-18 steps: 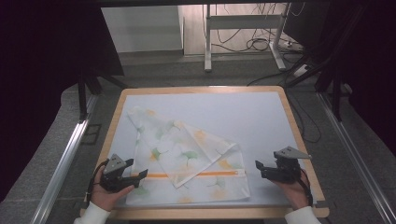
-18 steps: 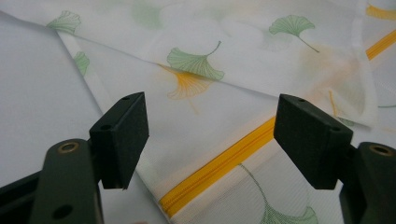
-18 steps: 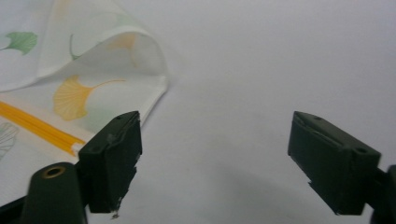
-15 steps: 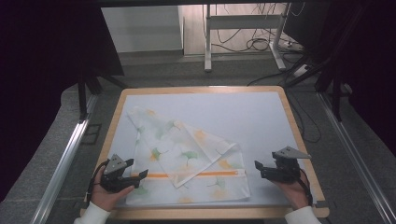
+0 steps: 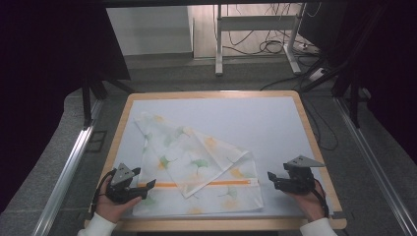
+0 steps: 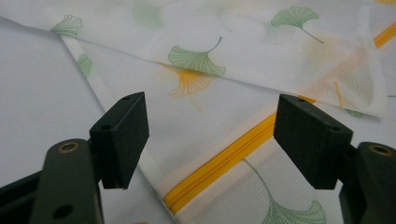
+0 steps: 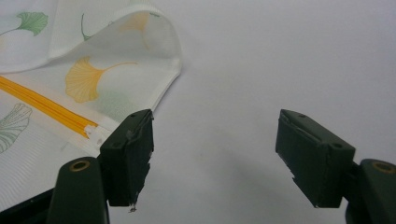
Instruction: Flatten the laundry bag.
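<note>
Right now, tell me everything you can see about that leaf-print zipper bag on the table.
The zipper bag is thin white mesh-like fabric printed with green and orange ginkgo leaves. An orange zipper runs across its near part. It lies flat on the table, its far part folded over into a triangle. Both grippers sit open at its near corners, not gripping it.

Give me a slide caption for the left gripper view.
Open left gripper poised over a ginkgo-print mesh bag, jaws straddling its orange zipper.
</note>
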`<state>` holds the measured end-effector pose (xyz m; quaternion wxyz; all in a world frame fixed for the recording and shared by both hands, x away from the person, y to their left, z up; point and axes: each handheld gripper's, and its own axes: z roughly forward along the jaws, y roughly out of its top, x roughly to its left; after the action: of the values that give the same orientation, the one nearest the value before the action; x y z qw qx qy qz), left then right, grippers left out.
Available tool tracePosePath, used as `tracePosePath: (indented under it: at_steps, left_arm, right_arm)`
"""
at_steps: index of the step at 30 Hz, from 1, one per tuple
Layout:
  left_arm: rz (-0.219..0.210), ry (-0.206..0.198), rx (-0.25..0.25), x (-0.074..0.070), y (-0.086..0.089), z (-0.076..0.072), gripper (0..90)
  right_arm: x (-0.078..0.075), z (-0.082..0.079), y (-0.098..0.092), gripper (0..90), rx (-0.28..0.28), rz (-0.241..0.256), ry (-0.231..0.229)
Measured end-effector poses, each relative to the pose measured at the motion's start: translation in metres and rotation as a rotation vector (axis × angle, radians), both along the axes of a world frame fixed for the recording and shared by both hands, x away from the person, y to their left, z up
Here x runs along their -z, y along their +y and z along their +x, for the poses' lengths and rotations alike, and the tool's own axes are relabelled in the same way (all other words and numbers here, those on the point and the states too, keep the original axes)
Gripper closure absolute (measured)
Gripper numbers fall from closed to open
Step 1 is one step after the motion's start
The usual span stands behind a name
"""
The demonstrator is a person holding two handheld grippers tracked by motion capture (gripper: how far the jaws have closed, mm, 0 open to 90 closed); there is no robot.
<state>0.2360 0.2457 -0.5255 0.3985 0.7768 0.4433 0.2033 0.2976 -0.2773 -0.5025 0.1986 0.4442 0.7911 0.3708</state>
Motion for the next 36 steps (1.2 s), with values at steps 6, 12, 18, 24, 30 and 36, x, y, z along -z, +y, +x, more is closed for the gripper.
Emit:
tracePosePath:
  at_steps: [6,12,18,24,30,36]
  left_arm:
    - [0.011,0.015,-0.013,0.003,0.001,0.000,26.3]
    - [0.027,0.016,-0.030,0.005,-0.001,-0.001,26.1]
    - [0.029,0.032,-0.030,0.006,-0.001,0.000,27.1]
    - [0.031,0.023,-0.030,0.005,-0.002,-0.001,27.1]
    - [0.026,0.026,-0.028,0.005,-0.002,-0.001,27.1]
    - [0.014,0.027,-0.033,0.006,-0.001,-0.001,27.1]
  right_arm:
    - [-0.004,-0.002,0.002,28.3,0.024,0.046,0.011]
    - [-0.010,-0.004,0.014,29.6,-0.010,0.049,-0.001]
    - [-0.022,-0.005,0.038,31.6,-0.088,0.036,-0.006]
    - [-0.038,-0.005,0.059,32.7,-0.152,0.038,-0.023]
    - [-0.044,-0.001,0.080,33.8,-0.203,0.026,-0.012]
    - [-0.048,0.001,0.103,34.0,-0.268,0.021,-0.006]
